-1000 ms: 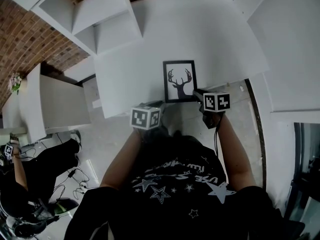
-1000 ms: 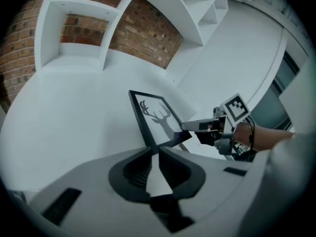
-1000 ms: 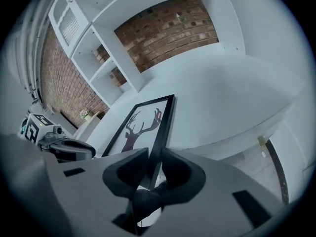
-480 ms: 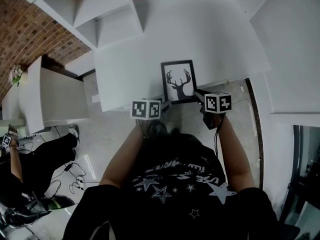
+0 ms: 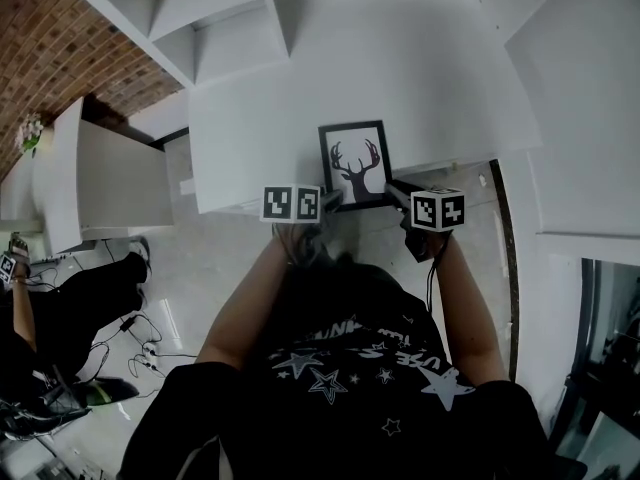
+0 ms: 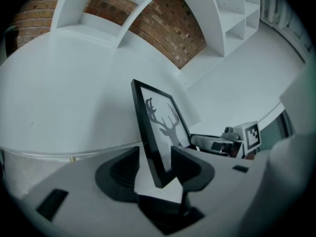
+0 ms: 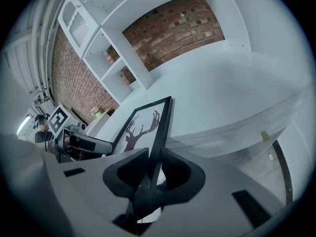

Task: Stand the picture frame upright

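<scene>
A black picture frame (image 5: pixel 355 164) with a deer-antler print sits at the near edge of the white table (image 5: pixel 400 78). My left gripper (image 5: pixel 328 200) is at its near left corner. In the left gripper view the frame (image 6: pixel 158 127) rises at a slant between the jaws of that gripper (image 6: pixel 155 169). These jaws are opening, with a gap showing on the left side. My right gripper (image 5: pixel 395 188) is at the near right corner. In the right gripper view its jaws (image 7: pixel 153 169) are shut on the frame's edge (image 7: pixel 160 132).
White shelving (image 5: pixel 215 18) stands at the table's far left, against a brick wall (image 5: pixel 60 78). Another white unit (image 5: pixel 590 98) is on the right. A person (image 5: pixel 60 298) sits on the floor at the left among cables.
My left gripper has moved forward and up to the frame's near left corner. The right gripper has stayed at the right corner. The frame has hardly moved.
</scene>
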